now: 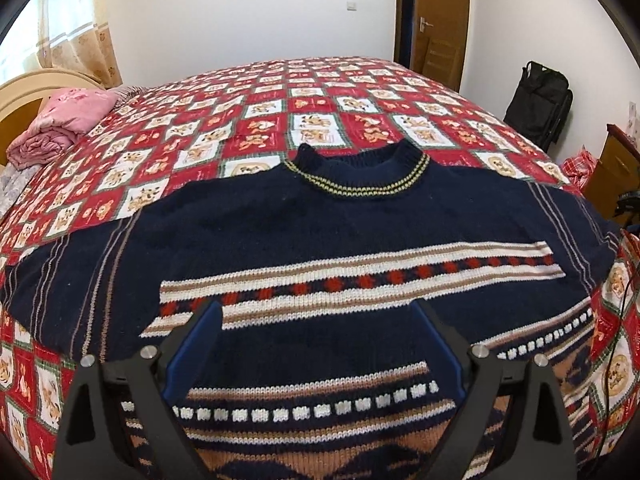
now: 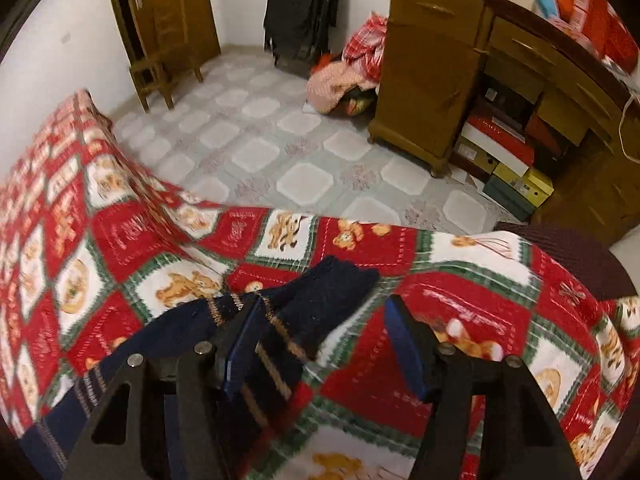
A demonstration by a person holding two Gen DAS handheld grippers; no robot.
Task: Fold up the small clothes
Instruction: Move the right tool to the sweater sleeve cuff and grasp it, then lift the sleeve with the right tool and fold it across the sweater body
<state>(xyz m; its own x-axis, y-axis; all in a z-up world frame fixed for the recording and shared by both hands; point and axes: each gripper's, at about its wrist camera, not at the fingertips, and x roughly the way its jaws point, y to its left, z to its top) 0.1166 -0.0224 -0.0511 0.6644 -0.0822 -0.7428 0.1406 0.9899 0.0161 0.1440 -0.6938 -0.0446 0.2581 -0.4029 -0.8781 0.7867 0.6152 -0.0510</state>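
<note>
Lying flat across a bed quilt (image 1: pixel 248 120) of red and white teddy-bear squares, a navy knitted sweater (image 1: pixel 320 216) with tan, white and red bands fills the near half of the left wrist view, its striped collar toward the far side and both sleeves spread outward. A pink folded blanket (image 1: pixel 64 124) rests by the headboard at far left, well apart from the garment; a black bag (image 1: pixel 540 100) stands against the wall beside a wooden door (image 1: pixel 436 20). The left gripper (image 1: pixel 320 316) hangs over the sweater's lower body, angled downward, its blue-padded jaws standing wide apart with knit beneath them and nothing pinched.

At the bed's edge, in the blurred right wrist view, the right gripper (image 2: pixel 320 316) tips steeply down over the sleeve cuff (image 2: pixel 316 292). Its jaws stand apart; the cuff lies on the quilt beside the left pad and partly in the gap, and whether that pad touches it cannot be told. Beyond the mattress are a tiled floor (image 2: pixel 280 140), a heap of red and pink cloth (image 2: pixel 352 72), and a wooden cabinet (image 2: pixel 432 64) with boxes (image 2: pixel 504 160) stacked beside it.
</note>
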